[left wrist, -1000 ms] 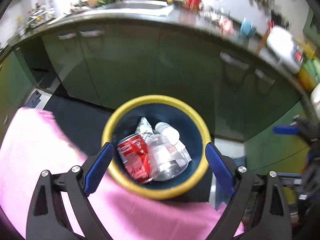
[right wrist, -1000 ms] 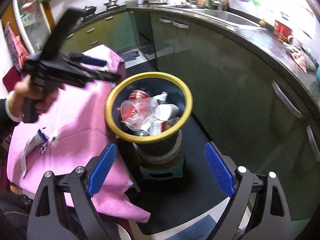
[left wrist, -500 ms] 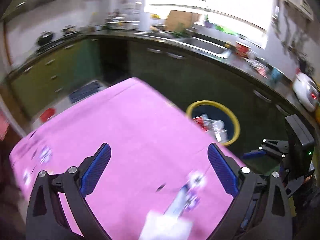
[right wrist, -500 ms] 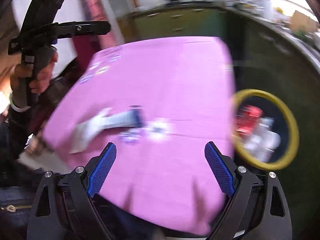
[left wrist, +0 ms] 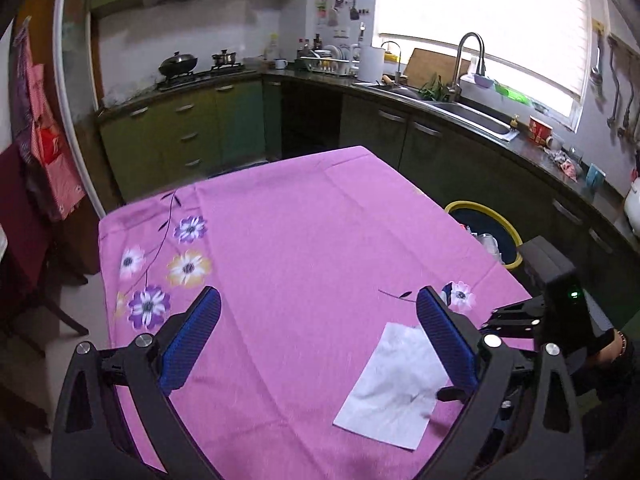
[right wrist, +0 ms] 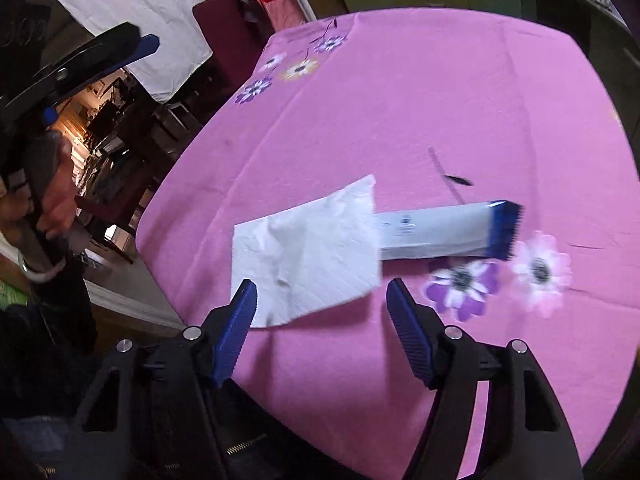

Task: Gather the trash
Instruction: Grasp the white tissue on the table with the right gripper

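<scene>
A white paper napkin lies flat on the pink flowered tablecloth, near the table's front edge. Its far side overlaps a long white wrapper with a blue end. My right gripper hovers just short of the napkin's near edge; its jaws are closing and the pads touch nothing. In the left wrist view, my left gripper is wide open above the cloth, with the same napkin beside its right finger. The yellow-rimmed bin, with trash inside, stands off the table's right side.
Green kitchen cabinets and a counter with a sink run behind and to the right of the table. A dark red chair stands at the left. A person's hand holds the left tool at the table's left.
Both views have swung from over the bin to the tabletop. The napkin and wrapper have come close in front of the right gripper, whose jaws have narrowed. The left jaws stay wide.
</scene>
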A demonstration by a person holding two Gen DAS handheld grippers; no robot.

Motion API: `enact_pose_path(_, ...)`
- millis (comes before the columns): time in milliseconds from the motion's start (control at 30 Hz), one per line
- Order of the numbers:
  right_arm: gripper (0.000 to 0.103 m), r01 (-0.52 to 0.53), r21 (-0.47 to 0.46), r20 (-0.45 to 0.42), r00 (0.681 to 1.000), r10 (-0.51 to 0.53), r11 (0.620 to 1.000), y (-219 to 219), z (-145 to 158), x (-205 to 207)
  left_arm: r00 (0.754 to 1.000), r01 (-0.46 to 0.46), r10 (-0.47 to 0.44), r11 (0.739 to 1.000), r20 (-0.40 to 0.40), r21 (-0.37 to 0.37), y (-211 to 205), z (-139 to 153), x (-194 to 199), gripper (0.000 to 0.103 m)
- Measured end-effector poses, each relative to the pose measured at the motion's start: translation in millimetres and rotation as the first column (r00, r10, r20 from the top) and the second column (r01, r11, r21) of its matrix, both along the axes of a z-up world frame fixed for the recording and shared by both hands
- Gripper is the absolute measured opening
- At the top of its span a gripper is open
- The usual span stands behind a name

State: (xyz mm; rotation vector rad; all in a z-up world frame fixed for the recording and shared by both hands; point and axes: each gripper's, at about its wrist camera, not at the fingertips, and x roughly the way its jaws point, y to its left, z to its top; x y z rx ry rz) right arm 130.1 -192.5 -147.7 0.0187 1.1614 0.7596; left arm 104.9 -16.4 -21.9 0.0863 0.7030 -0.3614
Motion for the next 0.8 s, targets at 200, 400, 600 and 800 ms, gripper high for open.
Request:
enact_pose_path(200, 0.019, -0.016, -0.009, -0.023, 1.0, 0.015, 1.0, 19.4, -4.9, 0.6, 1.0, 0.003, -0.004, 1.0, -0.023, -0.005, 7.1, -11.1, -5.6, 0.094)
enact_pose_path(400, 0.002, -0.014, 0.003, 0.027, 1.0, 0.013, 1.0, 9.5, 15.0, -10.2, 1.0, 0.007, -0.007, 1.0, -0.028, 0.002, 9.3, -16.2, -5.0, 0.094)
enact_pose_path(600, 0.002, -0.017, 0.026, 0.06, 0.998, 0.015, 1.0, -7.3, 42.6, -19.7, 1.0, 0.017, -0.017, 1.0, -0.017, -0.001, 8.0, -13.9, -6.0, 0.094)
enact_pose_path(800, 0.002, 0.128, 0.022, 0.193, 0.973, -0.13, 0.992, -59.1, 95.9, -21.8, 0.999, 0.042, -0.041, 0.999, -0.016, 0.011, -0.4, -13.3, -8.1, 0.094)
